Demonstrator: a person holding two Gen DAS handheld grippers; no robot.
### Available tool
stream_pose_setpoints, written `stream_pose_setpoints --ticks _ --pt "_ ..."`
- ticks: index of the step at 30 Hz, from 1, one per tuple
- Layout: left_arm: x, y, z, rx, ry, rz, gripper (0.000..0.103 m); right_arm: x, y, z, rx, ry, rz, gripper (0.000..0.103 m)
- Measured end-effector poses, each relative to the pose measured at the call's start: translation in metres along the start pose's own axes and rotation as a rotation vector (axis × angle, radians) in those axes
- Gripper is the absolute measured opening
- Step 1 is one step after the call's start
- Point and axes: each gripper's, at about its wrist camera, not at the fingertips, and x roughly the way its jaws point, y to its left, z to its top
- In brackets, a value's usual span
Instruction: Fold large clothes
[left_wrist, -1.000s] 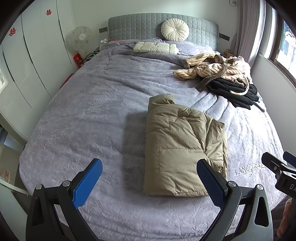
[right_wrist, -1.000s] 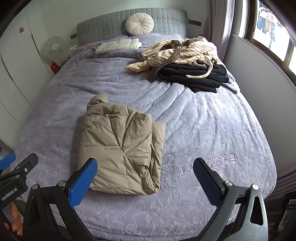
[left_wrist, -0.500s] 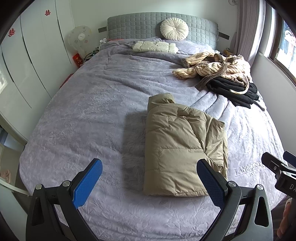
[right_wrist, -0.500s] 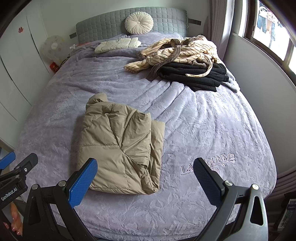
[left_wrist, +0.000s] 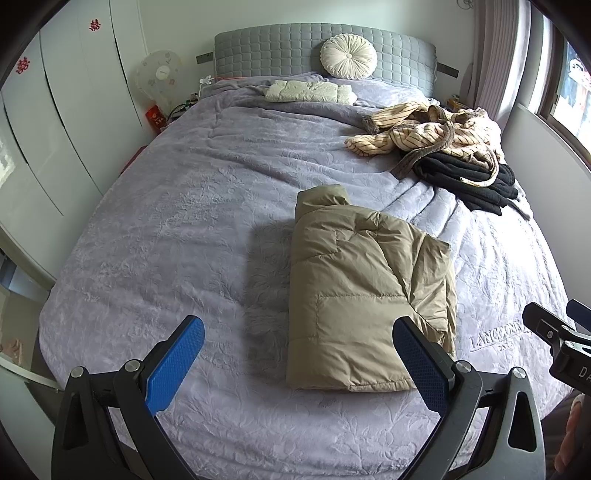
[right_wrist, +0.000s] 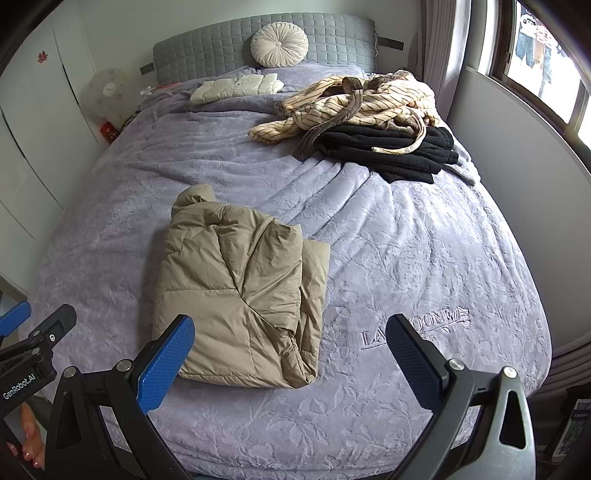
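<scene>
A: Where is the puffy tan jacket?

B: It is folded on the purple bed.

A: How should it be held?

B: It looks soft, light and slippery. An edge should be pinched. The left gripper and right gripper are wide and hold nothing.

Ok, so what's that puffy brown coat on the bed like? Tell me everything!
The coat is tan and puffy, with stitched quilted panels and a smooth, slightly shiny fabric, like a padded winter jacket. It is folded into a thick, roughly rectangular bundle, with a rolled end, maybe the collar or hood, pointing toward the headboard. Layered edges show along its window side. It lies flat in the middle of the purple bedspread, touching nothing else. The left gripper and right gripper hang open nearby, not touching it.
</scene>
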Motion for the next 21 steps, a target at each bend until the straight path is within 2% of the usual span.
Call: stream_pose_setpoints --ticks 21 --pt "-0.0002 -0.0013 0.0006 0.003 -0.001 0.001 0.102 -0.0003 0.0011 -0.0002 -0.005 0.002 0.000 0.103"
